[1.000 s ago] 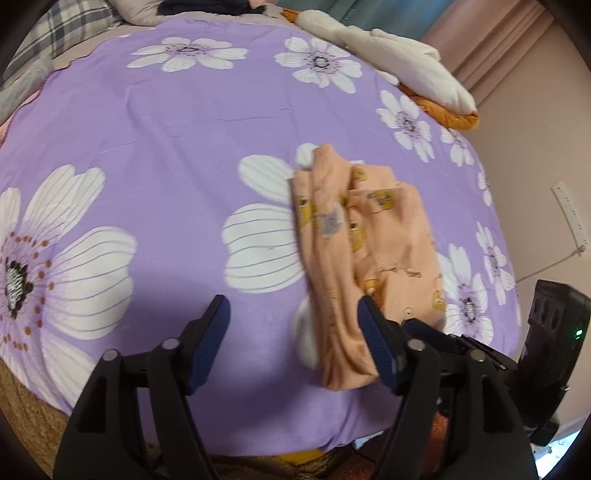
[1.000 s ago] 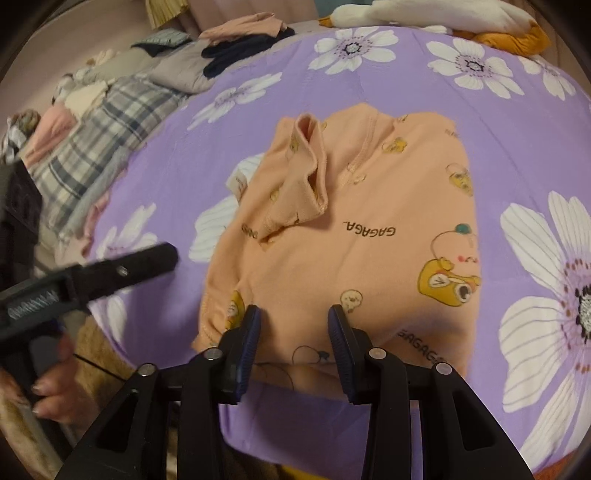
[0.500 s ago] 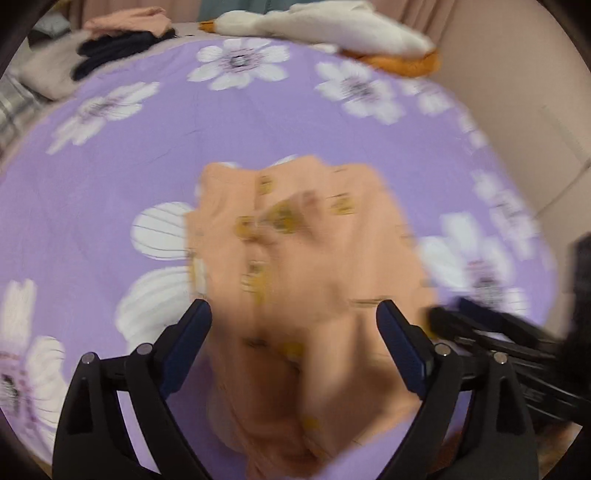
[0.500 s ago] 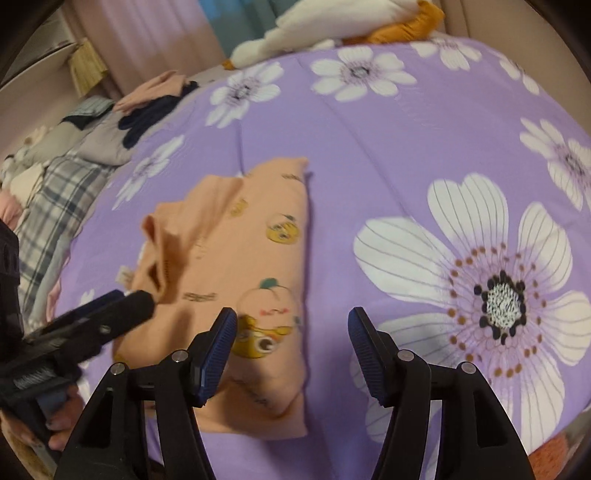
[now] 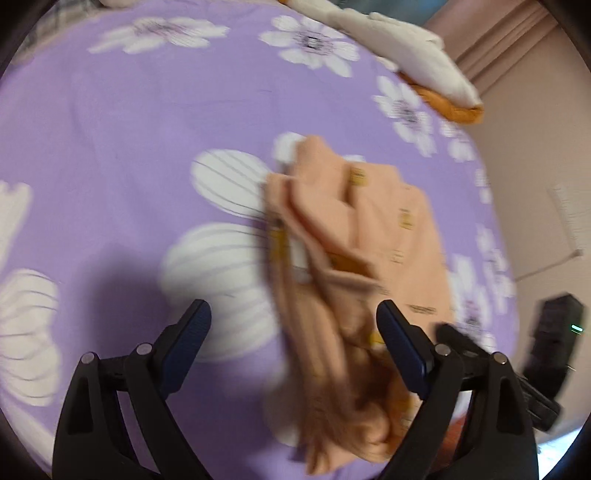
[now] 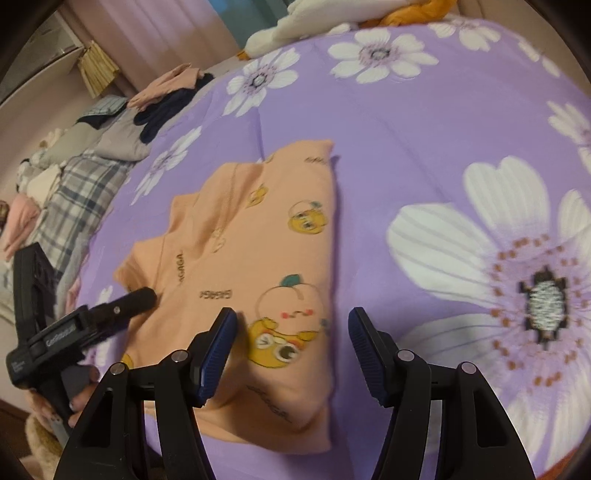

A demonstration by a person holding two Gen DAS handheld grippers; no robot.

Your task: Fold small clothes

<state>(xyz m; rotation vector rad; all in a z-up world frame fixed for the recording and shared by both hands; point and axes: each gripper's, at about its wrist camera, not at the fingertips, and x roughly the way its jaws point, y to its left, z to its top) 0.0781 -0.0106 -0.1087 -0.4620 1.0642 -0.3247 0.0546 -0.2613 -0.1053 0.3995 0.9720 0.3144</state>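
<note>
Plainly, the peach garment [image 6: 258, 266] lay folded near the front edge of the purple flowered bedspread [image 6: 424, 122], its cartoon prints and lettering facing up. In the right wrist view it showed one straight, tidy edge on the right and a stepped, layered edge on the left.

The right gripper [image 6: 291, 339] hovered over the garment's near right corner with its jaws apart; they had just been opening, and nothing was pinched between them, though the cartoon print showed in the gap below. The left gripper [image 5: 291, 325] was spread wide as well, released, its jaws having just been opening too. In its own blurred view the garment's bunched left side lay under and between the blue pads [image 5: 188, 339], apparently untouched, though the smear made contact hard to judge. From the right wrist camera, one of its fingers [image 6: 125, 302] reached over the garment's left edge, and a person's hand [image 6: 77, 402] held its handle.

Farther off, a white and orange plush toy [image 6: 332, 18] rested at the bed's far side, and a plaid cloth [image 6: 77, 192] with a pile of other clothes [image 6: 170, 88] lay to the left.
</note>
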